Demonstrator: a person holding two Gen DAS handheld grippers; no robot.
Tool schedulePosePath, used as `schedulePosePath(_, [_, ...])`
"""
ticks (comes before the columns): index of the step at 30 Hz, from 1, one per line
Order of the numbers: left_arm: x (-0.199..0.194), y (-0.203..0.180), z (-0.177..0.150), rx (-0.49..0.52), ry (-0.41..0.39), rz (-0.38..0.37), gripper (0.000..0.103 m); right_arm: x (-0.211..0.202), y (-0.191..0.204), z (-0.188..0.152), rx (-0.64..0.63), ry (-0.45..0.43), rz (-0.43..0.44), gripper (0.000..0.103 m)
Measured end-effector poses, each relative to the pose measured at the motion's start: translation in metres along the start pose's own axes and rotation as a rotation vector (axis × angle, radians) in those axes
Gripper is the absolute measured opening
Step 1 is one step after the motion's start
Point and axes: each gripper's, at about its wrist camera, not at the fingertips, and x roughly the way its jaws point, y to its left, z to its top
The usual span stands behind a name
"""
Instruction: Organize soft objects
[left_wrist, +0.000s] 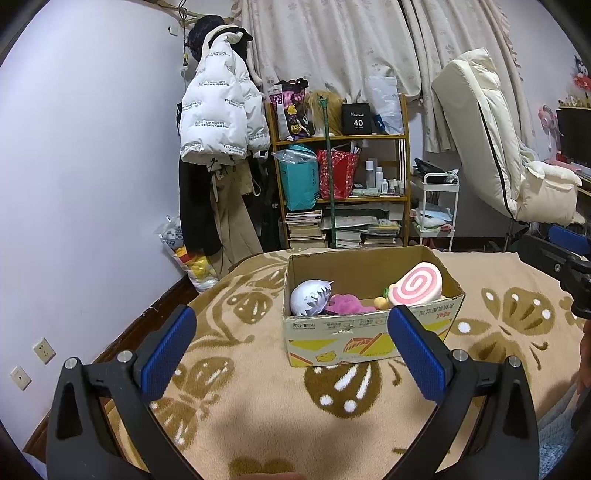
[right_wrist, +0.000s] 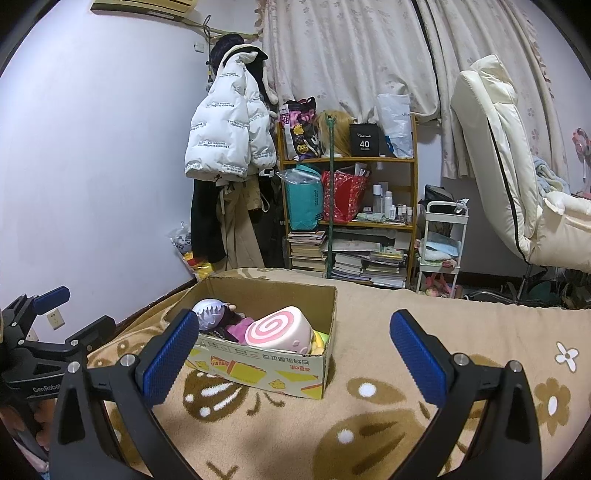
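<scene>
The cardboard box (left_wrist: 369, 325) of soft toys sat on the bed (left_wrist: 258, 406), dead ahead of the left gripper (left_wrist: 291, 347) and left of the right gripper (right_wrist: 291, 350); both jaws gaped, empty.

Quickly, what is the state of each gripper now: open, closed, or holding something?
Left gripper: open, holding nothing.
Right gripper: open, holding nothing.
</scene>
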Motion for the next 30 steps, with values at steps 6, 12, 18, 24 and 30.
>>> schedulePosePath(6, [0.0013, -0.0015, -0.0001, -0.001, 0.005, -0.003, 0.102, 0.0001, -0.0022, -0.0011, 0.001, -0.001, -0.001, 0.103])
schedulePosePath(12, [0.0032, -0.0037, -0.0009, -0.001, 0.011, -0.004, 0.102, -0.0002, -0.0031, -0.0008, 0.001, 0.000, 0.001, 0.103])
schedulePosePath(18, [0.0050, -0.0035, -0.0023, -0.002, 0.010, -0.002, 0.102, 0.0000, -0.0020, -0.0002, 0.001, 0.000, -0.001, 0.103])
schedulePosePath(24, [0.0046, -0.0048, -0.0030, 0.004, 0.012, -0.001, 0.102, 0.0001, -0.0013, 0.0004, 0.004, 0.000, -0.003, 0.103])
schedulePosePath(30, [0.0036, -0.0020, -0.0041, -0.004, 0.003, 0.013, 0.102, 0.0014, -0.0020, -0.0027, 0.006, 0.005, -0.004, 0.103])
